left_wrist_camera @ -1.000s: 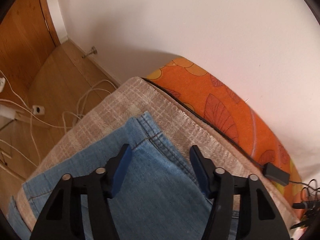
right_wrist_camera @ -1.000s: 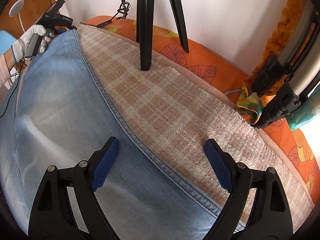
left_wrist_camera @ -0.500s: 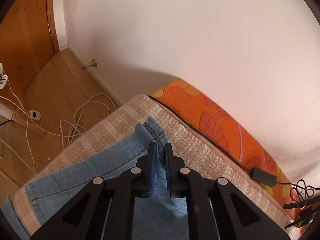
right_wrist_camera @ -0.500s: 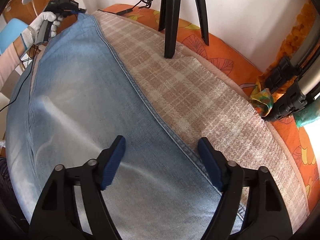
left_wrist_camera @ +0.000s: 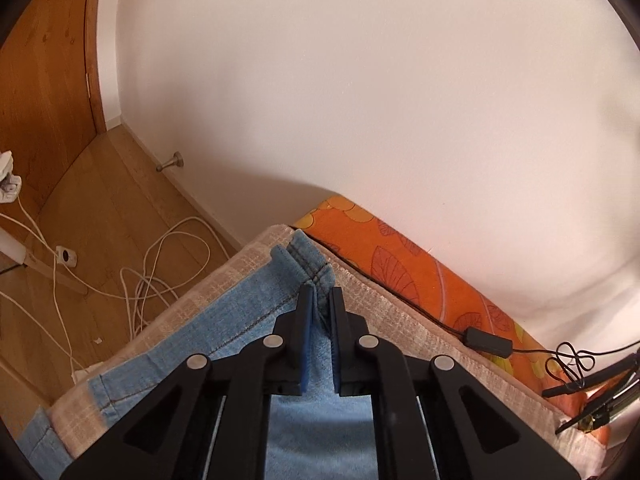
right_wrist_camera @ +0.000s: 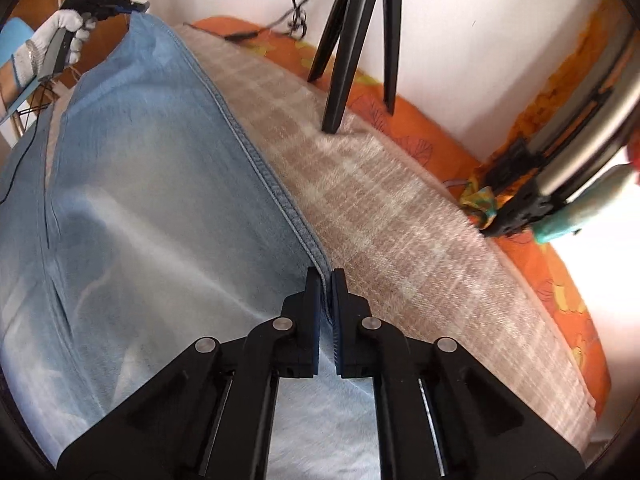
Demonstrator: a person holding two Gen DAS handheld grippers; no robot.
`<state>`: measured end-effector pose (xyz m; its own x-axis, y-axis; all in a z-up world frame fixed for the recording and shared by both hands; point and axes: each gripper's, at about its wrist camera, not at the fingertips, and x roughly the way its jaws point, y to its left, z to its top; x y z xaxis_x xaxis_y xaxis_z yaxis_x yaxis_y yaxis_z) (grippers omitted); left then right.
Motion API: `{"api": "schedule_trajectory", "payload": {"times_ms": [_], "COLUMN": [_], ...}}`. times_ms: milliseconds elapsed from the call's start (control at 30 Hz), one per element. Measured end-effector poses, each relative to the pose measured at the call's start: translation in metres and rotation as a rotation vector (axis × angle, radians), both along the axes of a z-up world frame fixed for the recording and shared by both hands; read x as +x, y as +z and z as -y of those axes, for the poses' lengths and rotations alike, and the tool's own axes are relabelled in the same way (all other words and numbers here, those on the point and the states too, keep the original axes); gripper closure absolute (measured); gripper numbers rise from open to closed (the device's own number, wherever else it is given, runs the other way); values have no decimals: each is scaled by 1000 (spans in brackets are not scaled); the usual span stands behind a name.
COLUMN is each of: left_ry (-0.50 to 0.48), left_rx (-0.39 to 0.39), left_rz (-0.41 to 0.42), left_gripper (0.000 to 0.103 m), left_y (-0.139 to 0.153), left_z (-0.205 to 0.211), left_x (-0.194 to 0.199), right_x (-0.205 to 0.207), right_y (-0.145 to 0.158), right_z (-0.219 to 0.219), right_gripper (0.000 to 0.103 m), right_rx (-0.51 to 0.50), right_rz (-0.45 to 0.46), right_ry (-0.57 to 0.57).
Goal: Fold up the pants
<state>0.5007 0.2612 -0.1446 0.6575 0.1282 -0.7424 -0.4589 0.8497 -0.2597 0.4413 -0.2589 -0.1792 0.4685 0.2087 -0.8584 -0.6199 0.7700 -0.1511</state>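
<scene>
Left hand (right_wrist_camera: 64,42): white-gloved, seen far off in the right wrist view at the upper left, wrapped round the handle of its tool and raised over the far end of the bed.
Right hand: outside both views; only its tool's black frame shows.
Pants (right_wrist_camera: 160,208): light blue denim, spread flat along a beige checked blanket (right_wrist_camera: 400,216), which lies on an orange leaf-print cover (right_wrist_camera: 568,280). The stitched side seam runs diagonally from the far corner to the near tool. The cloth is paler and faded towards the near end, with a long crease along the left side.
Pants, far corner (left_wrist_camera: 308,264): hem corner lifted off the blanket and bunched into a small peak, double stitching visible.
Left gripper (left_wrist_camera: 319,294): fingers pressed together, pinching the raised hem corner of the pants; blue pads meet the denim on both sides.
Right gripper (right_wrist_camera: 326,280): fingers drawn close, pinching the seamed edge of the pants; a thin strip of denim stands between the blue pads.
Tripod (right_wrist_camera: 352,40): black legs standing on the blanket and cover, beyond the pants, by the white wall.
Cables (left_wrist_camera: 160,268): white loops on the wooden floor, left of the bed.
Black adapter (left_wrist_camera: 486,340): on the orange cover, just beside the blanket's edge, its cord running along it.
</scene>
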Motion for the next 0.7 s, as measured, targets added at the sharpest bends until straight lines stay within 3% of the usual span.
{"api": "schedule_trajectory", "payload": {"times_ms": [100, 400, 700], "left_ry": [3, -1, -7], "left_rx": [-10, -10, -17], "left_rz": [16, 80, 121], "left_gripper": [98, 98, 98], "left_y": [9, 47, 59], "left_z": [-6, -27, -49], "left_x": [-11, -77, -191], "right_x": [-24, -111, -227], "right_y": [23, 86, 96], "right_z": [1, -10, -38], "right_gripper": [98, 98, 98], "right_rx": [15, 84, 83], "right_rz": [60, 128, 130], "right_ry": [-7, 17, 77]}}
